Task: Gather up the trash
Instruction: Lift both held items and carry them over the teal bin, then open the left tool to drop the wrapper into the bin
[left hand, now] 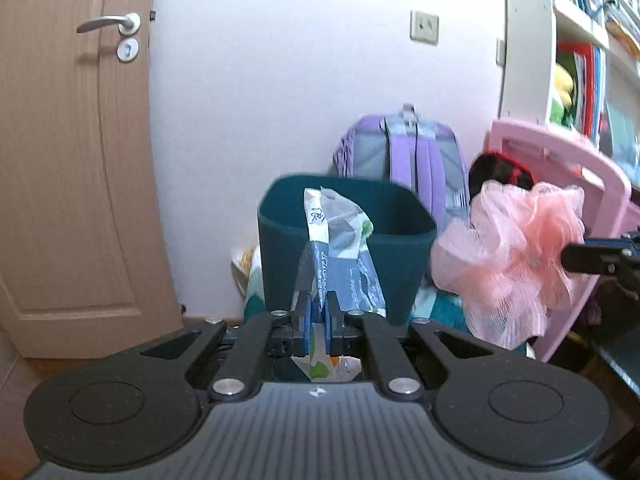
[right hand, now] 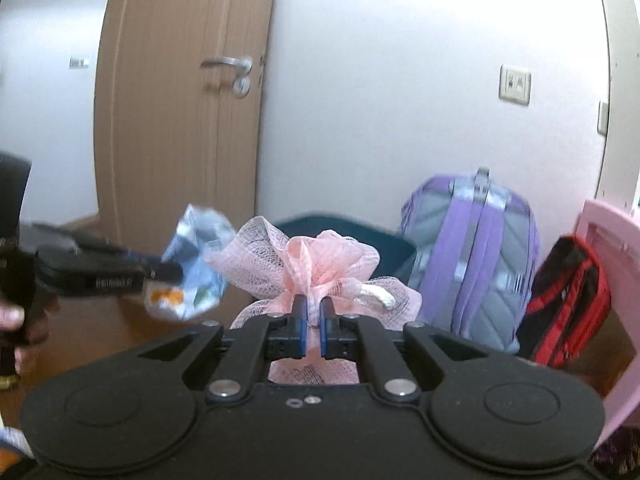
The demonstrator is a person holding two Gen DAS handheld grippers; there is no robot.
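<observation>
The left claw [left hand: 318, 300] is clamped on a crinkly plastic wrapper [left hand: 338, 248], blue-grey and white with print, which sticks up from the pads and hangs below them, right in front of the dark teal bin [left hand: 404, 240] ahead. The right claw [right hand: 314, 308] is pinched tight on a pink mesh puff [right hand: 312, 264], frilly and netted, bunched above and around its blue pads, with a white cord end poking out to the right. A purple backpack [right hand: 476, 256] leans on the wall beyond.
</observation>
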